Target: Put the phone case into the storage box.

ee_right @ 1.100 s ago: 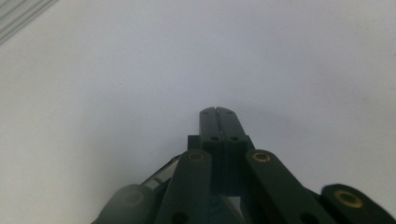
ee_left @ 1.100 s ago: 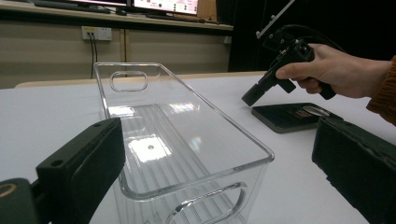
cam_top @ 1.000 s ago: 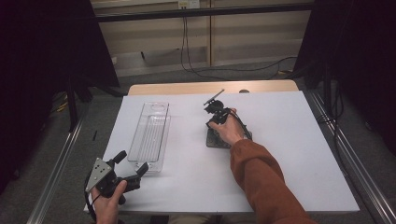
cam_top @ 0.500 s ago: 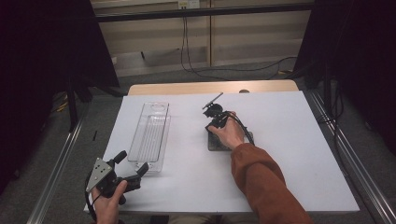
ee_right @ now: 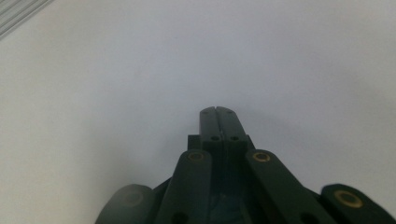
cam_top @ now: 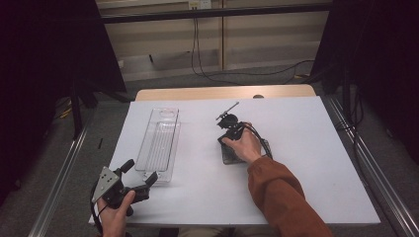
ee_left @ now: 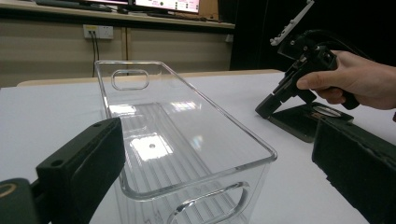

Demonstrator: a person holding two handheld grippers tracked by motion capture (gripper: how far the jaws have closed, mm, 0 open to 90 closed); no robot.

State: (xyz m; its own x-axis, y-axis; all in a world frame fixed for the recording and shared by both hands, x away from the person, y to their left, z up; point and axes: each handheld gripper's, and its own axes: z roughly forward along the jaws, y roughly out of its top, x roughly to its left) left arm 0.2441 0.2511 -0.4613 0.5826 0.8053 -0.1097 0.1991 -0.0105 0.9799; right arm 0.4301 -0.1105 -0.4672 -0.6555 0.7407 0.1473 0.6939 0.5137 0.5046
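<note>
High view has the clear plastic bin [cam_top: 159, 144] lying lengthwise on the white table [cam_top: 306, 163], its near end just ahead of my left tongs [cam_top: 140, 176], whose jaws gape wide with nothing between them. My right tongs [cam_top: 224, 140] sit pressed fully shut and empty, tips down beside a dark flat base [cam_top: 228, 154], well apart from the bin. Risk as I see it: that slick wall could skid away if I pinch off-centre.

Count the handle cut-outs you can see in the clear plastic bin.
2. One handle cut-out is in the far end wall of the clear plastic bin; the other handle cut-out is in the near end wall, closest to the left hand-held gripper. None seems hidden.
</note>
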